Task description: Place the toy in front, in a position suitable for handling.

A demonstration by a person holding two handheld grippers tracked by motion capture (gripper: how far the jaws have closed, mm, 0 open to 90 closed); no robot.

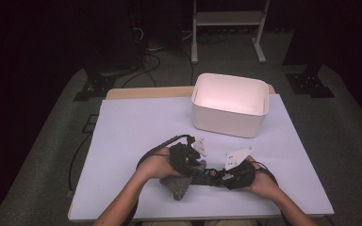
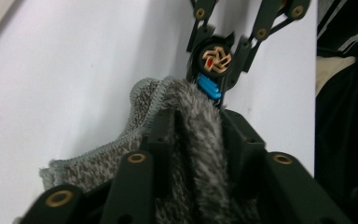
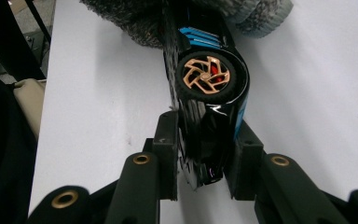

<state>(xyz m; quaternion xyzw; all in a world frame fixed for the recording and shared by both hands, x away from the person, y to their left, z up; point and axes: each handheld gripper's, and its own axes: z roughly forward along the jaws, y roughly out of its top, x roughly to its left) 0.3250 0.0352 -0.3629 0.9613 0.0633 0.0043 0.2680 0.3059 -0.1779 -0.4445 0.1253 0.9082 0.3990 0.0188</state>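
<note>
Toy car [image 3: 208, 107] clamped in right tongs [image 3: 205, 158].

We see a white sheet [image 1: 136, 127] covering a wooden table [image 1: 141, 92], which stands on grey carpet [image 1: 52, 141]. Black cables [image 1: 148, 61] run across the floor behind it. A white metal frame [image 1: 228, 21] stands at the back. The room beyond lies in darkness
</note>
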